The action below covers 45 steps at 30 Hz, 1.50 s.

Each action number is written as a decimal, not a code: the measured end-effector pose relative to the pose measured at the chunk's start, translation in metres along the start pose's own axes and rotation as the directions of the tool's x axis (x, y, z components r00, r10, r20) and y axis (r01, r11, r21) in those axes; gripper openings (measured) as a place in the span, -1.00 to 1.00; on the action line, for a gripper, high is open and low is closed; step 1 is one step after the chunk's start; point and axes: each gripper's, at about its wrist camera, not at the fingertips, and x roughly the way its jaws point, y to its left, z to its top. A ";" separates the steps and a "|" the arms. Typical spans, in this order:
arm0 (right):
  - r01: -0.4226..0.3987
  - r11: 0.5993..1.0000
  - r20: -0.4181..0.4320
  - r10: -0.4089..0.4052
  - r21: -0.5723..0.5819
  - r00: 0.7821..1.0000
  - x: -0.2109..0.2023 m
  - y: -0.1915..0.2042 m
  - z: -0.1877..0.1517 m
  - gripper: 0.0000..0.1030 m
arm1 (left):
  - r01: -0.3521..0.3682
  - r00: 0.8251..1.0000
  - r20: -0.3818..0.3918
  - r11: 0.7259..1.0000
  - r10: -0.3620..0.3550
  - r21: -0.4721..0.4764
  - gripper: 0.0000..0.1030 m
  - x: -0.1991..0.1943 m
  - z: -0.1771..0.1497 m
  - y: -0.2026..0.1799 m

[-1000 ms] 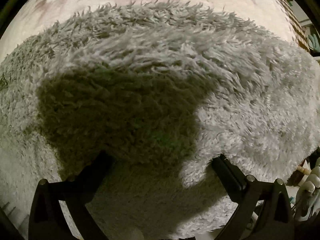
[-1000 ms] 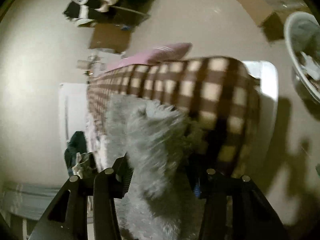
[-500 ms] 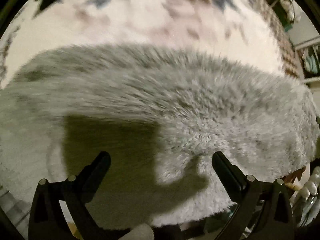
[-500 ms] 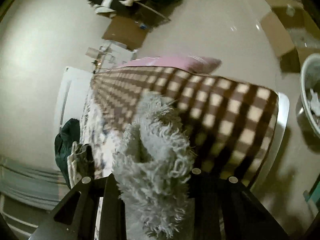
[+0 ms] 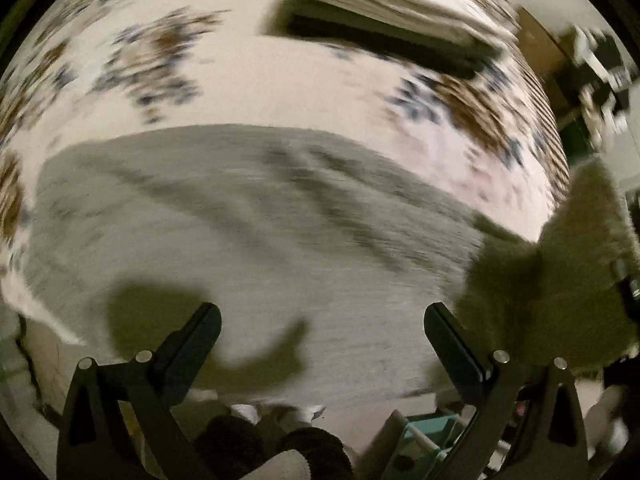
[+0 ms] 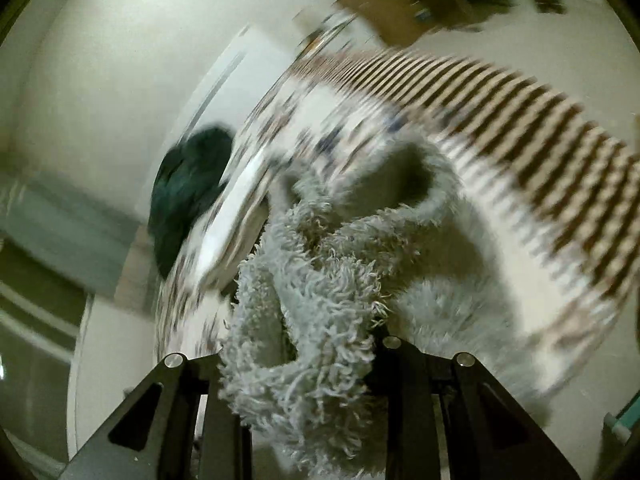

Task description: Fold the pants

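Note:
The pants are fluffy grey fleece. In the left wrist view the pants lie spread across the bed, blurred by motion. My left gripper hovers above them, open and empty. At the right edge a raised fold of the pants hangs up. In the right wrist view my right gripper is shut on a bunched part of the pants and holds it above the bed.
The bed has a floral sheet and a brown checked blanket. A folded stack of laundry lies at the far side of the bed. A dark green garment sits by the bed's edge. Clutter lies on the floor below.
My left gripper has pulled back and up from the pants, so more of the bed shows. My right gripper has swung round over the bed with the fleece still in it.

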 end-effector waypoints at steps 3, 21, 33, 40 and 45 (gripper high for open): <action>-0.021 0.998 -0.108 0.015 -0.053 0.994 0.054 0.040 -0.051 -0.48 | -0.033 0.999 0.016 0.996 0.034 -0.079 1.00 -0.014 -0.003 0.054; -0.002 0.979 -0.526 -0.109 -0.206 0.843 0.156 0.108 -0.182 0.43 | -0.046 0.995 0.093 0.998 0.049 -0.031 1.00 -0.033 0.027 0.111; 0.340 0.930 -0.356 -0.367 -0.138 0.859 0.096 0.008 -0.075 0.50 | -0.047 0.996 0.085 0.976 0.029 0.213 0.27 0.042 0.070 -0.022; 0.371 0.922 -0.354 -0.387 -0.114 0.852 0.093 -0.029 -0.057 0.50 | 0.024 0.998 0.058 0.978 -0.037 0.205 -0.79 0.050 0.062 -0.005; 0.376 0.921 -0.372 -0.384 -0.096 0.845 0.101 -0.040 -0.053 0.50 | 0.036 0.997 0.069 0.996 -0.041 0.080 -0.78 0.031 0.064 0.042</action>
